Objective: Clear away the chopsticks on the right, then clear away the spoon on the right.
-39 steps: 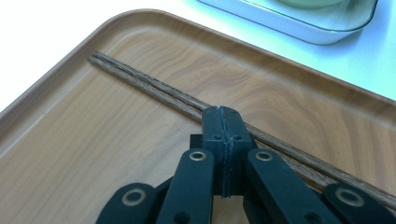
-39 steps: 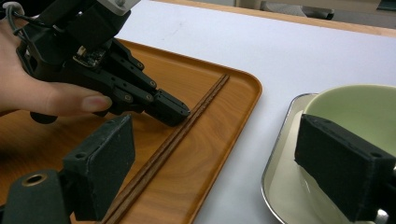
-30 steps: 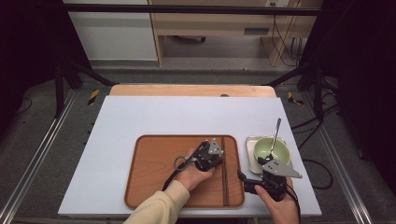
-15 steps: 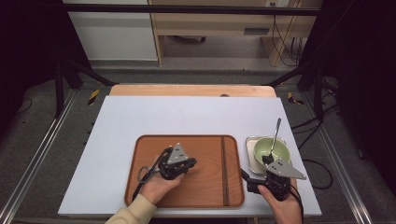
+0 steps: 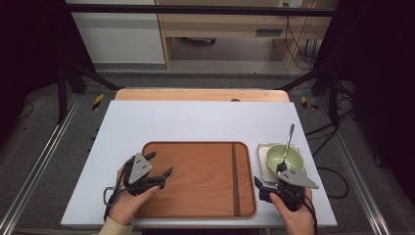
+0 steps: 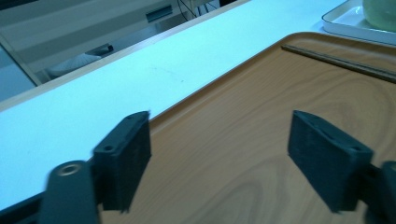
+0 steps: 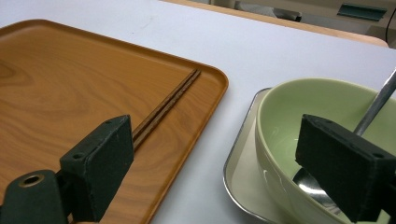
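Note:
A brown wooden tray [image 5: 195, 176] lies at the table's front. A pair of dark chopsticks [image 5: 235, 178] rests along its right side. My left gripper [image 5: 160, 164] hovers over the tray's left end; its jaws have just been opening and stand wide with nothing between them [image 6: 219, 158], and the chopsticks [image 6: 341, 63] lie far ahead. Right of the tray a pale green bowl [image 5: 285, 157] holds a metal spoon [image 5: 289, 139] on a small metal dish [image 5: 262, 149]. My right gripper [image 5: 269, 175] is open and empty [image 7: 222, 163], between the chopsticks [image 7: 163, 109] and the bowl [image 7: 299, 112].
The white table top [image 5: 195, 120] stretches bare behind the tray, with a wooden strip [image 5: 200, 94] along its far edge. Dark frame posts stand at both sides. Cables run on the floor to the right.
My left gripper has moved left across the tray, away from the chopsticks, and its jaws have opened. The right gripper, bowl and chopsticks have stayed put.

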The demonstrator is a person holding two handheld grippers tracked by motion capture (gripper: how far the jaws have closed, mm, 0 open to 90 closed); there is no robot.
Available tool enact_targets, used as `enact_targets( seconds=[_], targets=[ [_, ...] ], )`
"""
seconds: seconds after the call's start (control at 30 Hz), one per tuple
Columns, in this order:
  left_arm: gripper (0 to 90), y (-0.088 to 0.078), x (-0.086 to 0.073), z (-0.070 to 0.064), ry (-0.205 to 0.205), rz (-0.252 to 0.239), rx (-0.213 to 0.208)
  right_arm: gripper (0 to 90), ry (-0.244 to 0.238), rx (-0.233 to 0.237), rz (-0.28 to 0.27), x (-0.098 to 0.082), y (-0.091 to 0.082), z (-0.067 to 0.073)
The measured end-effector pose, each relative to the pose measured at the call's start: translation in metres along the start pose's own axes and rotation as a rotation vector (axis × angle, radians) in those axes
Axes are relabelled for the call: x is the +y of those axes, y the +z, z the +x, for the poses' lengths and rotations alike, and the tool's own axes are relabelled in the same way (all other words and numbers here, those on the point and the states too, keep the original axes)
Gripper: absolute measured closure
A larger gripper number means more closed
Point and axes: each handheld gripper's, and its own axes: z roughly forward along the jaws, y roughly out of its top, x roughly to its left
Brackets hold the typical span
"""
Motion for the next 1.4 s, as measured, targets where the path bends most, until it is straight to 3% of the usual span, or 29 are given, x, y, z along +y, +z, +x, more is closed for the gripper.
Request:
enact_targets(
  seconds=[0.13,0.3,0.37,0.57,0.63,0.77,0.9,0.93,1.07,1.4],
  targets=[
    [6.3,-0.009,-0.007,0.011,-0.039,-0.011,0.046,11.4,-0.002,-0.013,-0.001,0.001,-0.003,-0.001],
    [3.5,-0.026,-0.021,0.021,-0.048,-0.014,0.092,10.5,0.03,-0.009,-0.008,0.007,-0.011,-0.006],
    [3.0,-0.034,-0.026,0.025,-0.051,-0.023,0.112,12.1,0.012,-0.016,0.002,0.011,-0.013,-0.01],
    [3.0,-0.053,-0.041,0.035,-0.077,-0.057,0.154,20.2,0.029,-0.042,0.068,0.026,-0.016,-0.041],
    [3.0,-0.056,-0.047,0.037,-0.103,-0.069,0.153,21.7,0.055,-0.047,0.114,0.032,-0.016,-0.054],
    [3.0,-0.059,-0.052,0.038,-0.112,-0.069,0.157,25.5,0.092,-0.045,0.141,0.039,-0.016,-0.079],
    [3.1,-0.058,-0.055,0.036,-0.115,-0.065,0.151,24.6,0.081,-0.039,0.165,0.045,-0.01,-0.098],
    [3.1,-0.057,-0.056,0.035,-0.11,-0.061,0.15,23.4,0.101,-0.036,0.181,0.046,-0.008,-0.101],
    [3.3,-0.059,-0.055,0.034,-0.093,-0.073,0.165,24.2,0.079,-0.045,0.216,0.051,0.003,-0.114],
    [4.1,-0.065,-0.057,0.039,-0.116,-0.091,0.193,36.3,0.09,0.0,0.222,0.063,0.028,-0.141]
  ],
)
